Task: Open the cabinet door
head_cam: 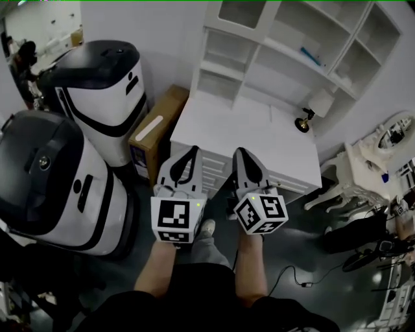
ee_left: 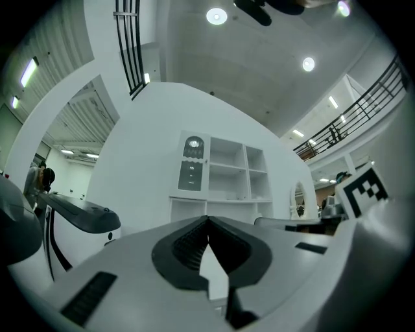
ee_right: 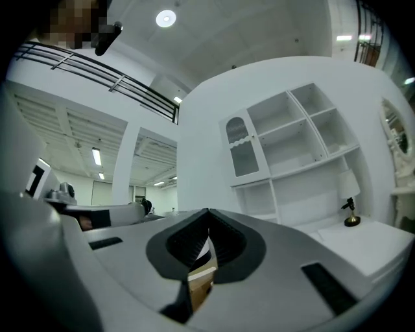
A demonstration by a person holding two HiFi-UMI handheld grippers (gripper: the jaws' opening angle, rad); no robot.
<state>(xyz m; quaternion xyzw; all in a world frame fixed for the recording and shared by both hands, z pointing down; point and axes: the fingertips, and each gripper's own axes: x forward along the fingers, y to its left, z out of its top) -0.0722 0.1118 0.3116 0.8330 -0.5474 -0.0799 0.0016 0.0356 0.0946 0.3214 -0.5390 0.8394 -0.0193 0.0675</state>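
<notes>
A tall white cabinet (head_cam: 292,58) with open shelves stands on a white desk top (head_cam: 259,139) ahead of me. Its one door, with an arched glass pane, is at the upper left (head_cam: 241,11) and is closed; it shows in the left gripper view (ee_left: 192,163) and the right gripper view (ee_right: 241,148). My left gripper (head_cam: 193,150) (ee_left: 207,219) is shut and empty. My right gripper (head_cam: 238,152) (ee_right: 209,213) is shut and empty too. Both hover side by side over the desk's front edge, well short of the door.
Two large white-and-black machines (head_cam: 104,84) (head_cam: 45,175) stand at the left. A cardboard box (head_cam: 155,130) leans between them and the desk. A small lamp (head_cam: 305,120) sits on the desk's right. White furniture (head_cam: 382,149) and a floor cable (head_cam: 292,275) are at the right.
</notes>
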